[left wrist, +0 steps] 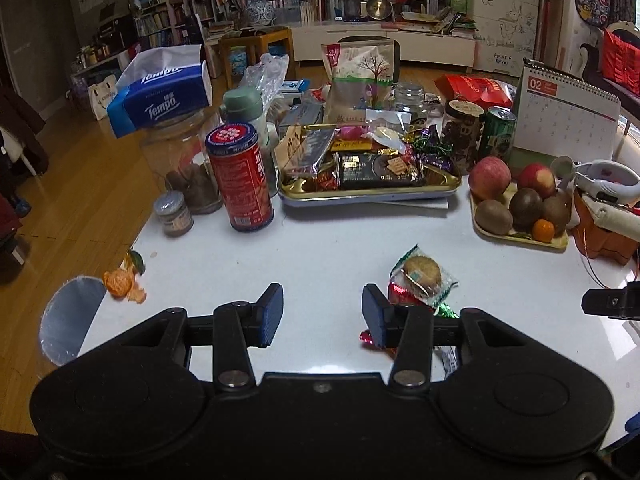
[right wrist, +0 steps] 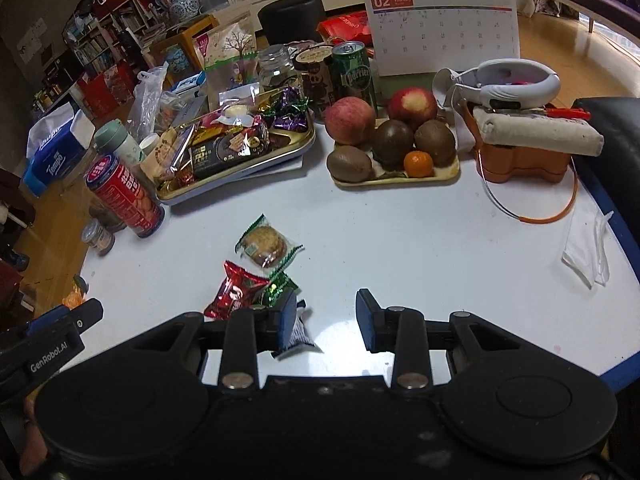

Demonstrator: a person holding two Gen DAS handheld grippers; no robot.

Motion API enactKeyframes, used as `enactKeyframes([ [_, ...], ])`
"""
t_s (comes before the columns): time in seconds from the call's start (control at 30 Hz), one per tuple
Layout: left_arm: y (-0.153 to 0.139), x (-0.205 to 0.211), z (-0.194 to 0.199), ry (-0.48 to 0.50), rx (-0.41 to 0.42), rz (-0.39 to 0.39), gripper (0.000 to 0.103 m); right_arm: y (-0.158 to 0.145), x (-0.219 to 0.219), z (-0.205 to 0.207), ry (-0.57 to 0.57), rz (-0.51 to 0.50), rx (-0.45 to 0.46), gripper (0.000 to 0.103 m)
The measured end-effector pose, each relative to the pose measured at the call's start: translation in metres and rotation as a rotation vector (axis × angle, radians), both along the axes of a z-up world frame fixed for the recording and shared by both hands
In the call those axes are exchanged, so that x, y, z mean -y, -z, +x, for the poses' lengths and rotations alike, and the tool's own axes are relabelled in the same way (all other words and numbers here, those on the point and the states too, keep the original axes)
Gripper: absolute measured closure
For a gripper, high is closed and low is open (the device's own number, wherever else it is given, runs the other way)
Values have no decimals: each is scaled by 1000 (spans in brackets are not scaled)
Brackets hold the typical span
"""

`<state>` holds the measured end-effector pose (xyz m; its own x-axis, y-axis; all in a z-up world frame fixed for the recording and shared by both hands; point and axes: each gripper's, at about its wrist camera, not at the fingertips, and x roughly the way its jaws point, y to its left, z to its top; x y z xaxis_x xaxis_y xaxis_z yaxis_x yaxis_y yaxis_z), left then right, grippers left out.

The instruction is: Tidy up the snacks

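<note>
A gold tray (left wrist: 372,194) (right wrist: 296,140) at the table's middle back holds several wrapped snacks. Loose snacks lie on the white table: a wrapped round cookie (left wrist: 422,276) (right wrist: 265,245), a red wrapped candy (right wrist: 234,292) (left wrist: 404,296), a green foil candy (right wrist: 278,286) and a white-dark packet (right wrist: 298,336). My left gripper (left wrist: 322,316) is open and empty, just left of the cookie pile. My right gripper (right wrist: 326,320) is open and empty, its left finger beside the white-dark packet.
A red can (left wrist: 240,176) (right wrist: 126,198), small jar (left wrist: 174,214), glass jar with tissue box (left wrist: 160,96), fruit tray (left wrist: 520,208) (right wrist: 396,148), green can (right wrist: 354,74), calendar (right wrist: 440,20), orange holder (right wrist: 528,160), napkin (right wrist: 588,240) and orange peel (left wrist: 122,284).
</note>
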<state>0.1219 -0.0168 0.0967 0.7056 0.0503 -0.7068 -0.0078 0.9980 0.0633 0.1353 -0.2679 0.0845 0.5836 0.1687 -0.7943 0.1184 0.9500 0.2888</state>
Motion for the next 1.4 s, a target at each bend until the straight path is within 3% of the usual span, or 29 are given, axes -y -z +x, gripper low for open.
enactKeyframes([
  [0.23,4,5,39,-8,-9,34,50,-1,3,53,39,47,-18,67],
  [0.47,44,10,72,7,-192,99,50,30,8,90,97,86,-118,67],
  [0.57,59,10,80,19,-278,111,50,58,14,99,135,100,-250,65],
  [0.7,61,5,88,9,-307,73,50,87,27,107,202,187,-388,65],
  [0.87,62,-7,98,-16,-365,-49,50,97,31,108,265,220,-432,65],
  [1.0,73,-8,104,-47,-418,-29,50,101,15,112,216,190,-446,65],
  [1.4,77,-13,102,-44,-435,-37,51,104,-49,110,-16,91,-443,65],
])
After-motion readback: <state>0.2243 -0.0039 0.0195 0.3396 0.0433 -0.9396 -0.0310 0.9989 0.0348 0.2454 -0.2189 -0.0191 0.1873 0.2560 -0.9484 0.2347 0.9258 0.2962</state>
